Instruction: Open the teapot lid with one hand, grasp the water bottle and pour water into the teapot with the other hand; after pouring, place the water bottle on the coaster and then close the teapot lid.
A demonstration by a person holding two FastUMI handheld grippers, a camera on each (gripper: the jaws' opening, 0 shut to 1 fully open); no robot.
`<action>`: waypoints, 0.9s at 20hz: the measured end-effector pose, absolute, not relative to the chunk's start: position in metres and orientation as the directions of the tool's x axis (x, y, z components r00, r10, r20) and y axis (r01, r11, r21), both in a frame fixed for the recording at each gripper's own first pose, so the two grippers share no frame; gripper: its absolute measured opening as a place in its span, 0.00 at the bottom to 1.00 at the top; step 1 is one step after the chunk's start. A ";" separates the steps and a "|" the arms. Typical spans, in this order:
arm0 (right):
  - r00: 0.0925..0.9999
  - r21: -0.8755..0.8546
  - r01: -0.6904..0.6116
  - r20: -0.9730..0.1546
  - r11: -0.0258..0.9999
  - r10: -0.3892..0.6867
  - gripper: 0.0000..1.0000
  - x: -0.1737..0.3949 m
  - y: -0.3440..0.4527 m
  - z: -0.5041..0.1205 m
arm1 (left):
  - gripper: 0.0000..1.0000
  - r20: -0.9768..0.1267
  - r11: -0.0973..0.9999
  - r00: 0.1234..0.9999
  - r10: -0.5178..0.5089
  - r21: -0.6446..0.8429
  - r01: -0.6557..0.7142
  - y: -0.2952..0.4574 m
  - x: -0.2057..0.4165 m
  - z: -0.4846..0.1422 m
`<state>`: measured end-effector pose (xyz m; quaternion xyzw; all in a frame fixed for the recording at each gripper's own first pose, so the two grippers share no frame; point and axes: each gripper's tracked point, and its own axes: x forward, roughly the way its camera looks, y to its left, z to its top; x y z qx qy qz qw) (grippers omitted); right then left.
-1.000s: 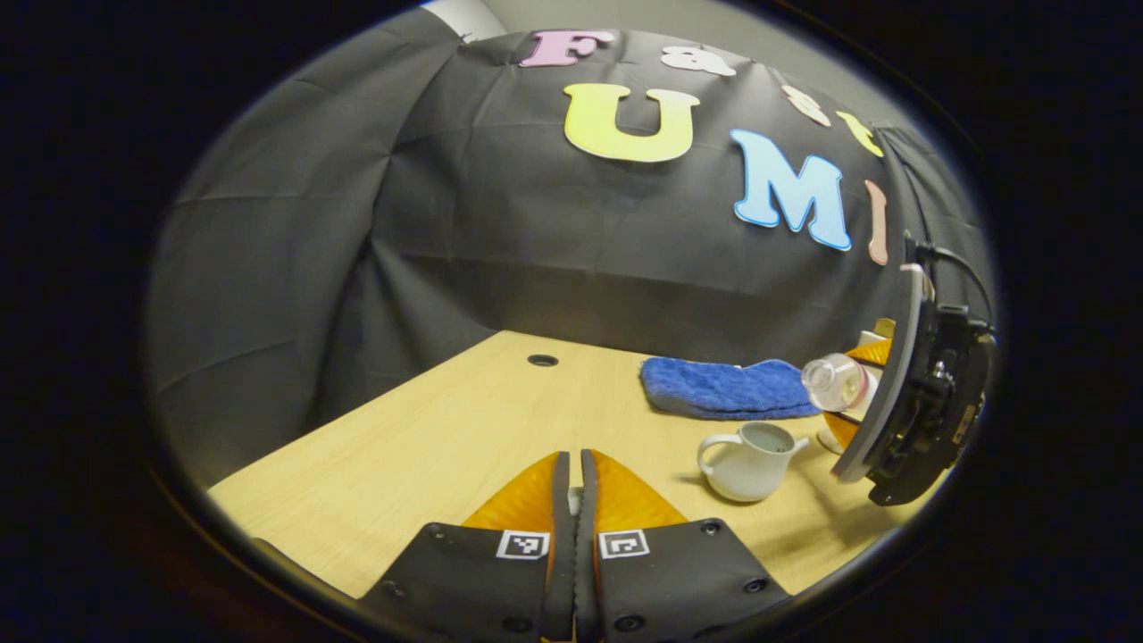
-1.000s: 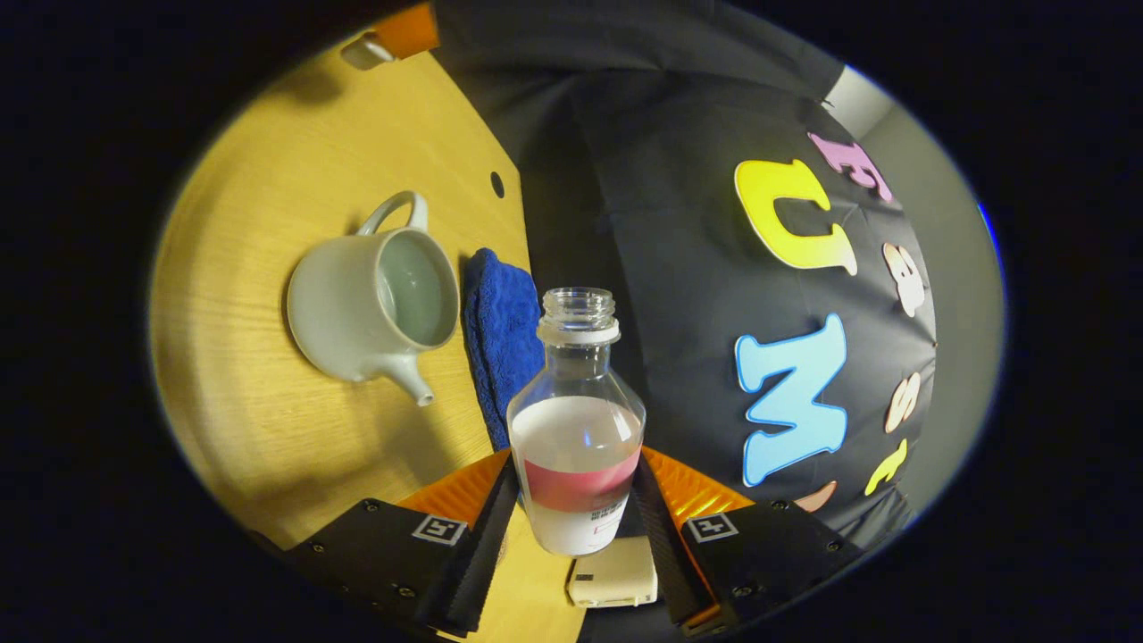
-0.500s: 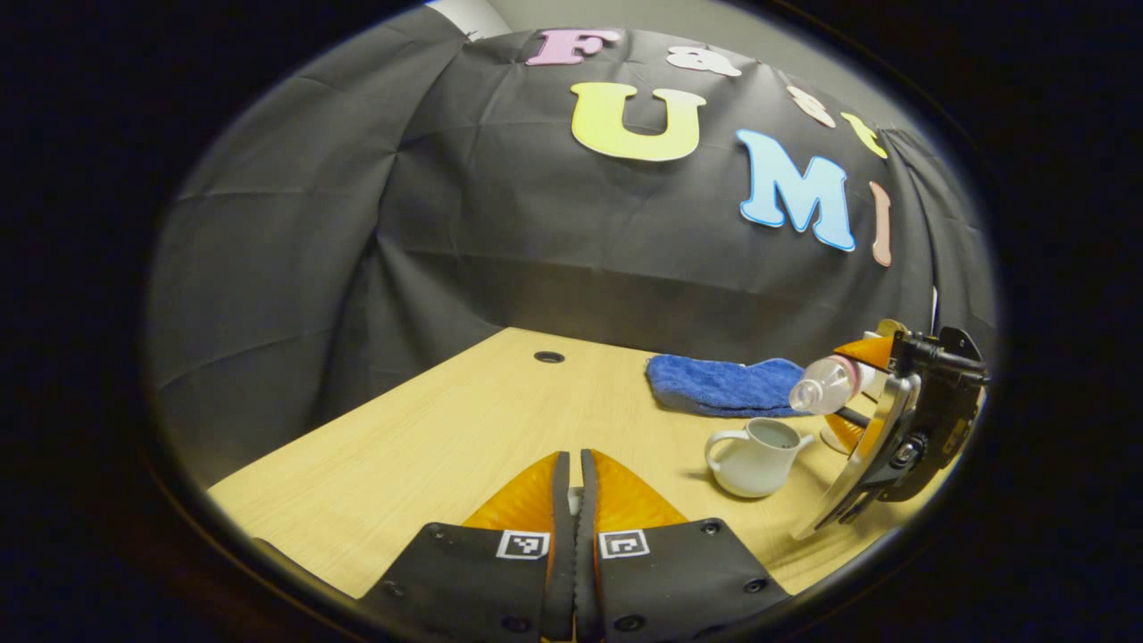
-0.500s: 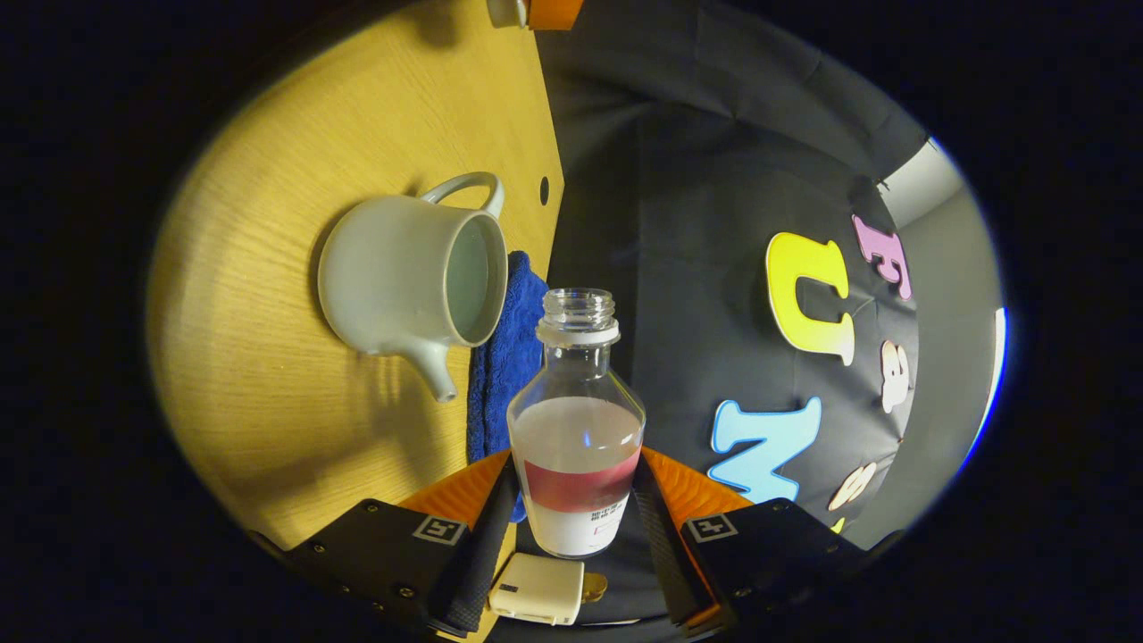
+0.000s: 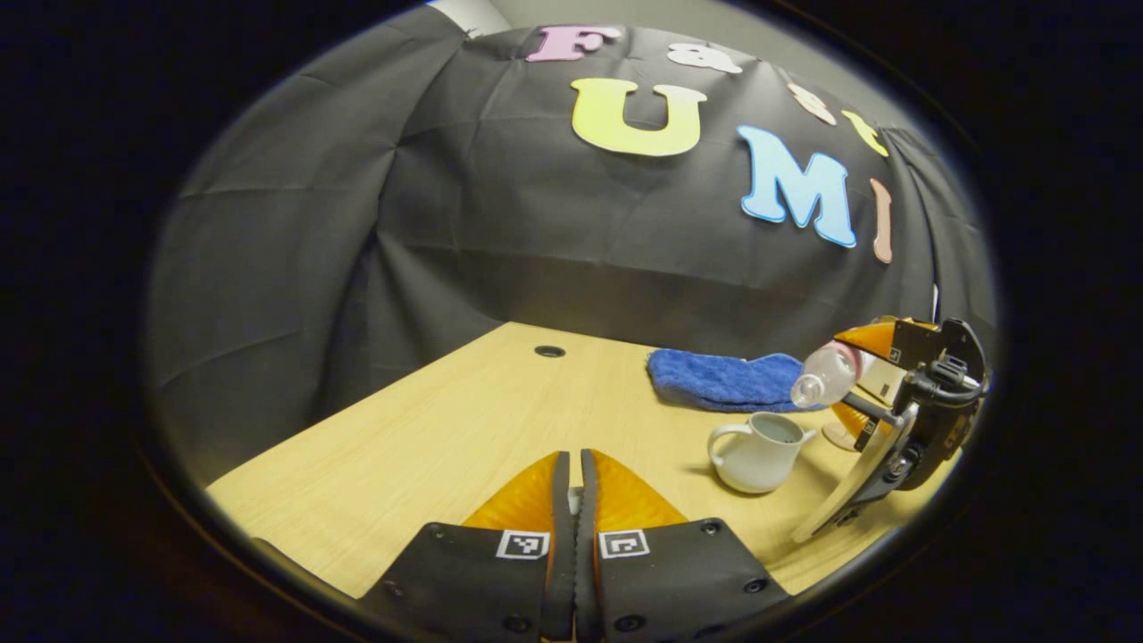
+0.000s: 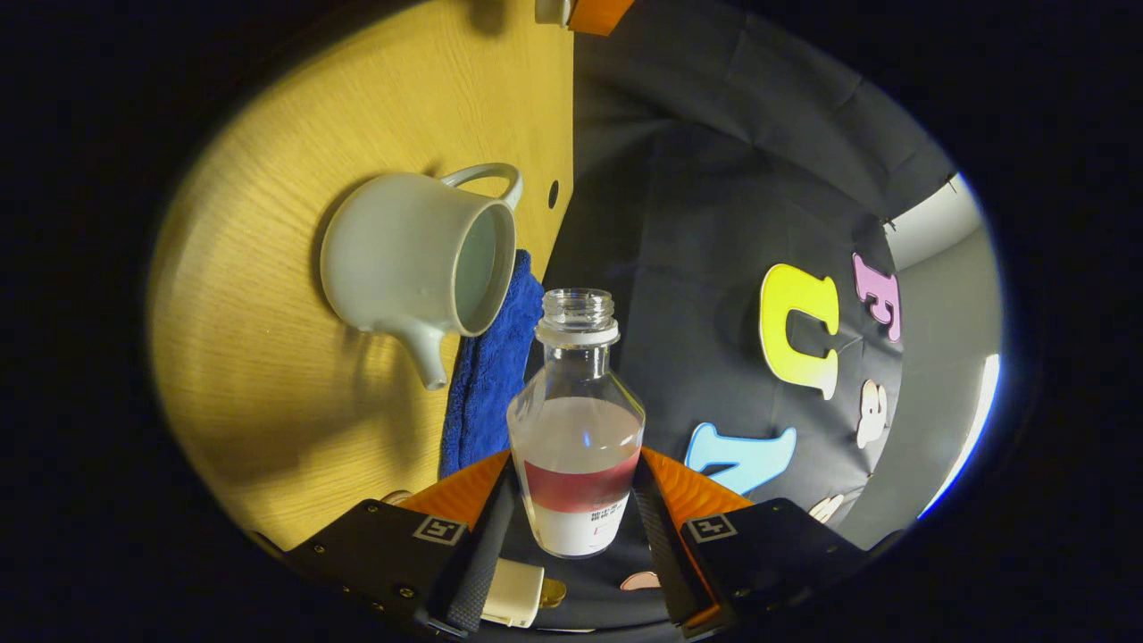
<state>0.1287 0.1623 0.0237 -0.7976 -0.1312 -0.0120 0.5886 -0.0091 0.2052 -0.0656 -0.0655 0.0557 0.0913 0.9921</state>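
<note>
Right gripper view: right gripper clamps water bottle, 2 fingers on it; bring mouth over teapot opening, tilt gradually.

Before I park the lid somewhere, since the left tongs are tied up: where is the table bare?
The widest bare stretch of table runs from the left tongs to the cable hole and across to the teapot. Crowded: the far right, where the blue cloth, teapot, tilted water bottle and right tongs cluster.
</note>
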 end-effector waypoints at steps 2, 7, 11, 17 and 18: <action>0.964 -0.929 0.230 0.176 -0.291 0.199 0.74 0.130 0.162 0.026 | 0.08 -0.124 0.975 0.978 0.171 -0.119 -0.185 0.204 -0.008 -0.067; 0.957 -0.907 0.259 0.195 -0.332 0.215 0.74 0.132 0.161 0.031 | 0.06 -0.127 0.977 0.978 0.164 -0.115 -0.179 0.200 -0.008 -0.068; 0.951 -0.887 0.281 0.205 -0.366 0.233 0.74 0.131 0.161 0.036 | 0.08 -0.128 0.979 0.979 0.157 -0.108 -0.172 0.196 -0.005 -0.068; 0.943 -0.871 0.304 0.218 -0.385 0.250 0.74 0.132 0.162 0.043 | 0.06 -0.131 0.980 0.980 0.151 -0.109 -0.165 0.194 -0.004 -0.068; 0.942 -0.867 0.310 0.223 -0.391 0.253 0.74 0.132 0.161 0.044 | 0.06 -0.131 0.980 0.980 0.151 -0.108 -0.166 0.194 -0.004 -0.068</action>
